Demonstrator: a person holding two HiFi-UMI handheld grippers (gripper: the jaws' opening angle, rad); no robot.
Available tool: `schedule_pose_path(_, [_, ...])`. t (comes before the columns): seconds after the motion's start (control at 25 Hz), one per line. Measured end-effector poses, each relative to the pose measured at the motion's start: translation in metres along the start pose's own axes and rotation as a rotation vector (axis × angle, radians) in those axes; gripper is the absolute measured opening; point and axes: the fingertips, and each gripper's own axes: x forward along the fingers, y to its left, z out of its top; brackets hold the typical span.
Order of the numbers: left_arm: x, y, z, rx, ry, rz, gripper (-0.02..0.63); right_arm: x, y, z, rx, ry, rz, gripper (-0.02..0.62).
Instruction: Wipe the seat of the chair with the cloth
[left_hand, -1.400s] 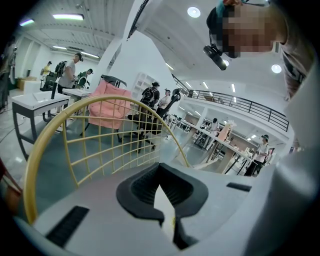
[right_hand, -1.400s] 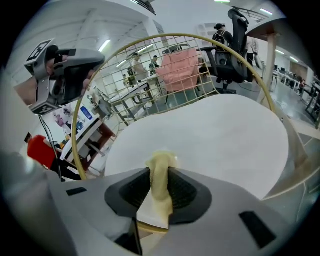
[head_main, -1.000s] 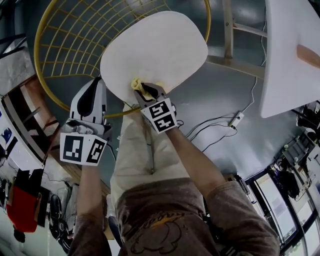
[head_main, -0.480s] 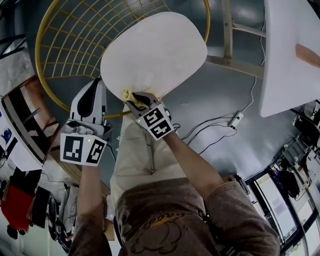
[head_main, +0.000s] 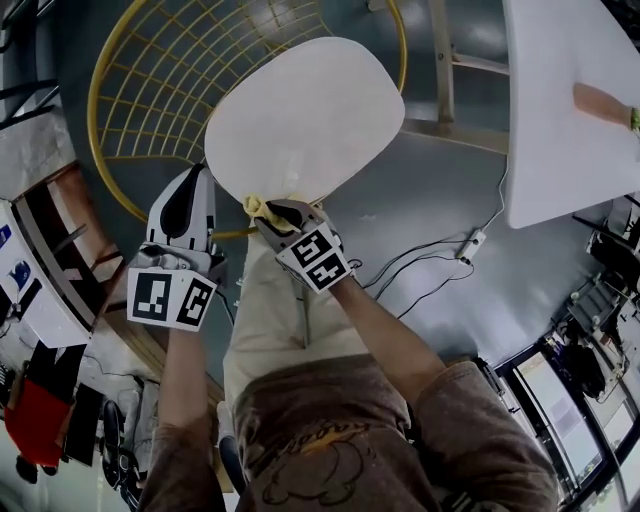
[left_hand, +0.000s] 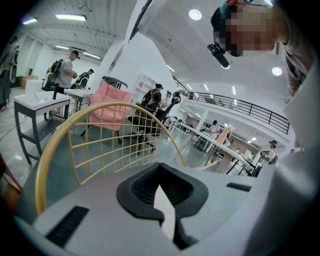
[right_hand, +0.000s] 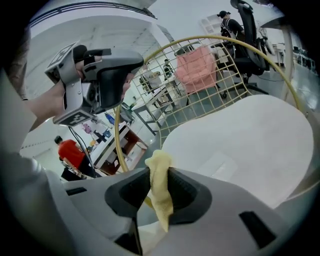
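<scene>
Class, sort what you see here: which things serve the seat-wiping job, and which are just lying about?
In the job: yellow cloth, chair seat, right tool gripping the cloth.
Lying about: white table, floor cable, idle left tool.

The seat (head_main: 300, 120) is plain off-white. Behind it the chair's wire back (head_main: 160, 90) is a yellow grid. At the seat's near edge the cloth (head_main: 256, 206) is pale yellow. Beside the seat, the left gripper (head_main: 199, 168) and right gripper (head_main: 268, 214) are light grey with black pads — their marker cubes (head_main: 170, 298) carry black-and-white squares. The floor (head_main: 440, 200) round the seat is dull blue-grey.
</scene>
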Motion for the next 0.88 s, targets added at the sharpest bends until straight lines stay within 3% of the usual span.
schedule_pose_path(0.44, [-0.023, -0.038, 0.049, 0.015, -0.026, -0.014, 0.003, -0.095, -0.004, 0.080, -0.012, -0.155, -0.096, 0.120])
schedule_pose_path(0.88, [-0.071, -0.105, 0.122, 0.019, -0.056, -0.074, 0.003, -0.211, 0.033, 0.153, -0.038, -0.338, -0.152, 0.120])
